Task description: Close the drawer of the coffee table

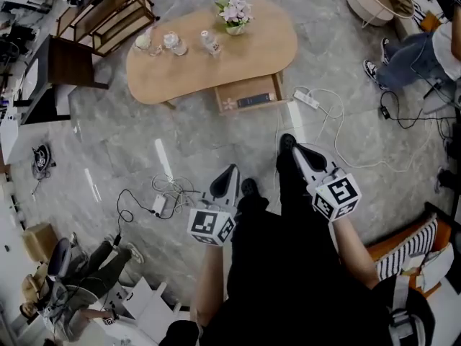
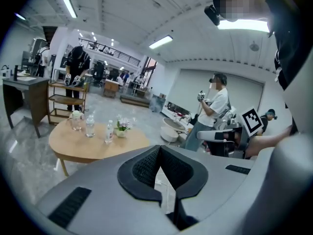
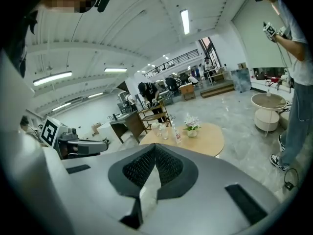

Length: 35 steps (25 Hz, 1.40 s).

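Observation:
The oval wooden coffee table (image 1: 216, 56) stands ahead of me on the marble floor. Its drawer (image 1: 248, 96) is pulled out on the side facing me, and a dark flat item lies inside. My left gripper (image 1: 231, 170) and right gripper (image 1: 287, 141) are both shut and empty. They hang in the air well short of the drawer, the right one nearer to it. In the left gripper view the shut left gripper (image 2: 159, 149) points past the table (image 2: 93, 143). In the right gripper view the right gripper (image 3: 154, 146) points toward the table (image 3: 200, 138). The drawer is hidden in both gripper views.
On the tabletop stand a flower pot (image 1: 235, 14), bottles and glasses (image 1: 173, 43). A white power strip (image 1: 306, 98) with cables lies right of the drawer. More cables (image 1: 169, 192) lie on the floor at my left. A wooden shelf (image 1: 108, 9), a dark desk (image 1: 65, 63) and a person (image 1: 414, 56) surround the table.

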{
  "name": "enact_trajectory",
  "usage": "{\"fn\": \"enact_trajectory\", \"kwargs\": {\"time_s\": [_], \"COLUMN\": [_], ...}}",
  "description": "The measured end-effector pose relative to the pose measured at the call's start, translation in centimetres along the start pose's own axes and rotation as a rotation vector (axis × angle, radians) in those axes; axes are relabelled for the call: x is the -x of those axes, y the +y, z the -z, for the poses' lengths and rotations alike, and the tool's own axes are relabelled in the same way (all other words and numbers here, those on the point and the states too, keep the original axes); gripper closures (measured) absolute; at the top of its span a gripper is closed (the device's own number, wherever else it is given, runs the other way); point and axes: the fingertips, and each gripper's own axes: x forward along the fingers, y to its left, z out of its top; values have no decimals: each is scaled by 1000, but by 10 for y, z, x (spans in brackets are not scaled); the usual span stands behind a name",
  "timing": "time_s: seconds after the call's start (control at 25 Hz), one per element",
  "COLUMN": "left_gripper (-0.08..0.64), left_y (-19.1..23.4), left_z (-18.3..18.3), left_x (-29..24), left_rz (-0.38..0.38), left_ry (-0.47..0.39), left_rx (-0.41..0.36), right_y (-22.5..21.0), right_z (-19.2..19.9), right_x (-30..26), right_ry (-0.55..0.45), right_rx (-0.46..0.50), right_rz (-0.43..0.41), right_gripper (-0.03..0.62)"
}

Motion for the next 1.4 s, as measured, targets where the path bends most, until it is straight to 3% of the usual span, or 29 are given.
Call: {"fn": "enact_trajectory", "kwargs": {"time_s": [0.2,0.36,0.64,1.08,1.4], "left_gripper": [546,546,546,546,545], "left_y": [-2,12,77,207,284], "left_z": [7,13,35,172,264], "left_x": [-47,-75,-126,-202,-239], "left_rz": [-58,-56,-42,-115,-136], "left_ry": [-11,-16,25,5,-29], "left_rx": [50,51,21,-27,-68], "right_y": [-50,-85,-128,-215,-265], "right_z": [10,24,34,145,231], "right_x": [-25,-48,-119,-215,-252], "right_ry": [50,69,45,-36,14], "right_rx": [7,1,-5,76,191], "right_rz": [-53,-22,43,132,135], "right_gripper": [580,580,580,580,580]}}
